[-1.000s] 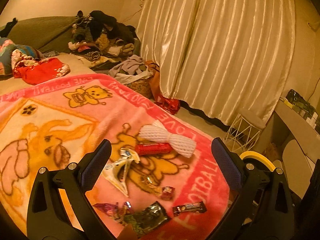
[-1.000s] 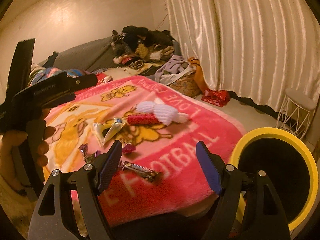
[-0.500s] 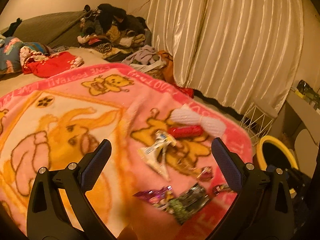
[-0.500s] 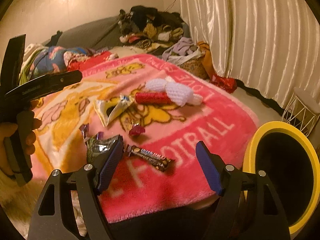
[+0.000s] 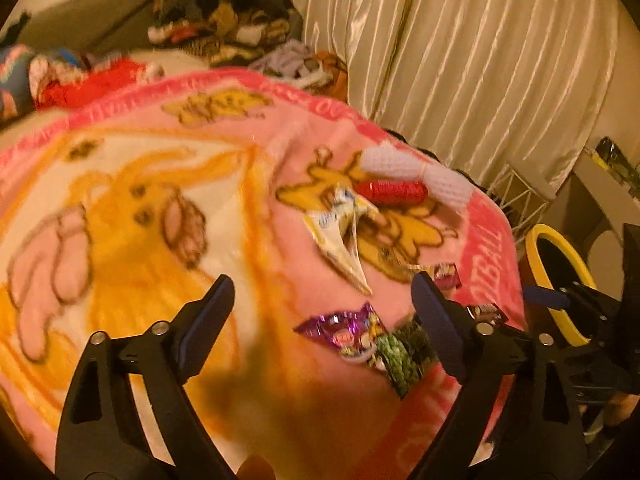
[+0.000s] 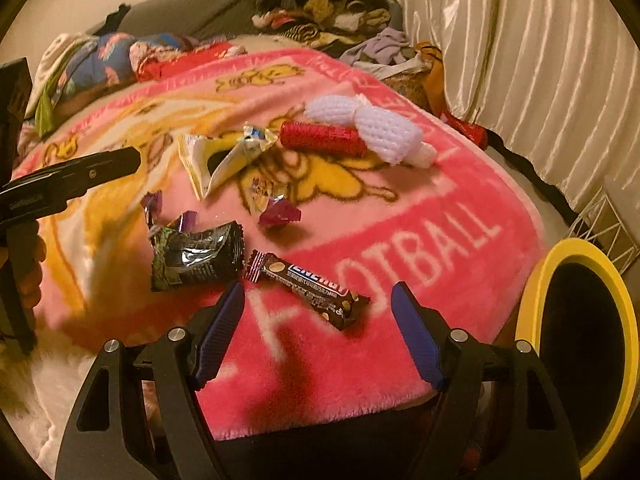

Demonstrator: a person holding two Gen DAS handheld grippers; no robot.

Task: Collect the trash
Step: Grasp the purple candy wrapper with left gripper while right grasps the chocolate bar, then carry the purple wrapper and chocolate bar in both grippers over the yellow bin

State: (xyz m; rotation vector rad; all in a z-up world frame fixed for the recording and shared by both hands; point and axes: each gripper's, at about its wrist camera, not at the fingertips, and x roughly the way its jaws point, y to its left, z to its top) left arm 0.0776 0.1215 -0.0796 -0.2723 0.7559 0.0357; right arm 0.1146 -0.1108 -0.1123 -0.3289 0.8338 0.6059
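Several wrappers lie on a pink blanket point(image 6: 440, 240). A brown candy bar wrapper point(image 6: 308, 284) lies just ahead of my right gripper point(image 6: 318, 328), which is open and empty. A dark green wrapper point(image 6: 196, 256), a purple wrapper point(image 6: 280, 214), a white-yellow torn packet point(image 6: 224, 156), a red roll point(image 6: 320, 138) and a white foam net point(image 6: 372, 126) lie farther off. My left gripper point(image 5: 322, 316) is open and empty, above the purple wrapper point(image 5: 340, 328) and green wrapper point(image 5: 404, 356). The packet also shows in the left wrist view point(image 5: 340, 232).
A yellow-rimmed bin point(image 6: 576, 344) stands right of the bed; it also shows in the left wrist view point(image 5: 556, 280). Piled clothes point(image 6: 328, 4) lie at the bed's far end. Curtains point(image 6: 540, 60) and a white wire stool point(image 5: 516, 196) are on the right.
Both grippers have moved lower and closer to the blanket. The left view has swung left, so the wrappers sit right of its centre. The candy bar now lies between the right fingers.
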